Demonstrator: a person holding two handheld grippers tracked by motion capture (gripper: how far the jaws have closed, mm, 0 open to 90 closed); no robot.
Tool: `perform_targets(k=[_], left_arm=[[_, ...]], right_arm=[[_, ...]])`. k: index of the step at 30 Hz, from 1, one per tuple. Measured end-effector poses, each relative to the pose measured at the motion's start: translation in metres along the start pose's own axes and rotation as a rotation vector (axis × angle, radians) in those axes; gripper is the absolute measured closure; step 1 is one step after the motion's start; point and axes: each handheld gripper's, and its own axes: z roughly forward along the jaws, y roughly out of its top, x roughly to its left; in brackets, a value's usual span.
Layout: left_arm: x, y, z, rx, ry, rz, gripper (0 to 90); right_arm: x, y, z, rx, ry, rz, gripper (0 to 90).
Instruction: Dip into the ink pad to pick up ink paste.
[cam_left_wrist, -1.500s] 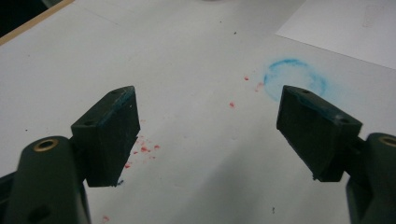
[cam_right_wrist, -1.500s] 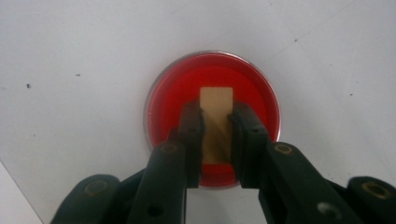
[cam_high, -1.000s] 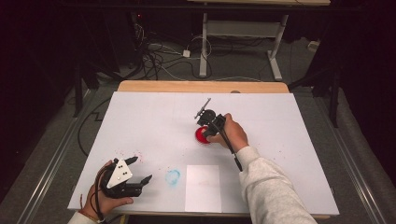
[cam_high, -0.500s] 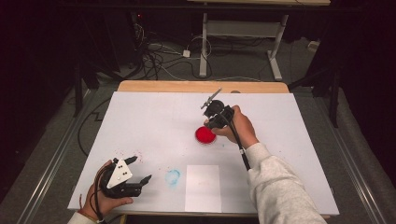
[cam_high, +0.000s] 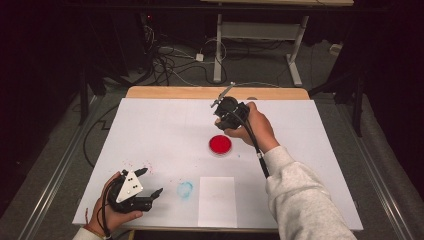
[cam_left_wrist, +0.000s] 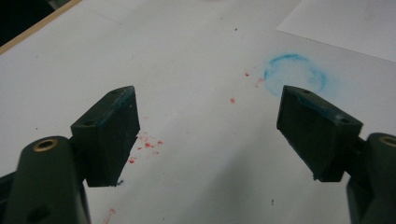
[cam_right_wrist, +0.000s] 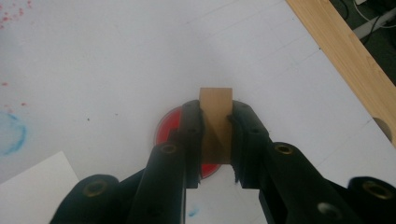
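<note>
Overhead, right tongs (cam_high: 226, 106) raised just beyond the red dish (cam_high: 220, 145) on the bench (cam_high: 165, 130), left tongs (cam_high: 148, 181) near its front-left corner; left gripper view, jaws open, empty; right gripper view, clamped on wooden block (cam_right_wrist: 215, 122), dish directly beneath.

Black tongs (cam_high: 218, 103) with brass screws, a trailing black cable, and a grey fleece sleeve (cam_high: 304, 200).

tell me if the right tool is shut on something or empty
Shut on a wooden block: the right tool has its jaws pressed on both sides, above the red dish.
</note>
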Motion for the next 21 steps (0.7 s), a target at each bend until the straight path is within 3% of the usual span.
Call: perform_targets(k=[21], left_arm=[[0.002,-0.002,0.000,0.002,-0.005,-0.010,20.4]], right_arm=[[0.008,-0.020,0.081,0.200,0.066,-0.014,76.0]])
